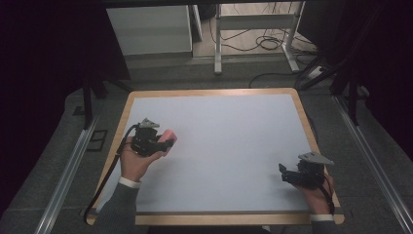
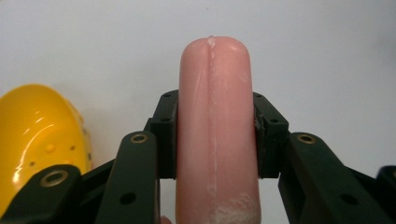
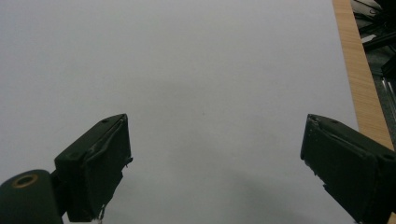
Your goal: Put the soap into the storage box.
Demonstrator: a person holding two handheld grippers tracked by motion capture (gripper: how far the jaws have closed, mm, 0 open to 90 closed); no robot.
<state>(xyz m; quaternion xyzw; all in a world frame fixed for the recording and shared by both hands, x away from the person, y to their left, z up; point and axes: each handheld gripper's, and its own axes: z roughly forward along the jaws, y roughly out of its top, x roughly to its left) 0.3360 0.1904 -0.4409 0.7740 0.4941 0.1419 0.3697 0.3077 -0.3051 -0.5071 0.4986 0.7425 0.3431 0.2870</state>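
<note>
White sheeting covers the wood-rimmed table (image 1: 210, 92), with dark floor and cables beyond it. Near the table's left edge, the left gripper (image 1: 167, 142) is clamped on a pink sausage-shaped object (image 2: 215, 126); both pads press its sides, and its rounded tip sticks out past the jaw ends. Just left of that gripper's jaws, in its own view, lies a glossy yellow object (image 2: 39, 135) with small holes. Well apart, near the right edge, the right gripper (image 1: 284, 173) rests in the person's hand, its jaws spread wide with nothing but bare white surface between them.
</note>
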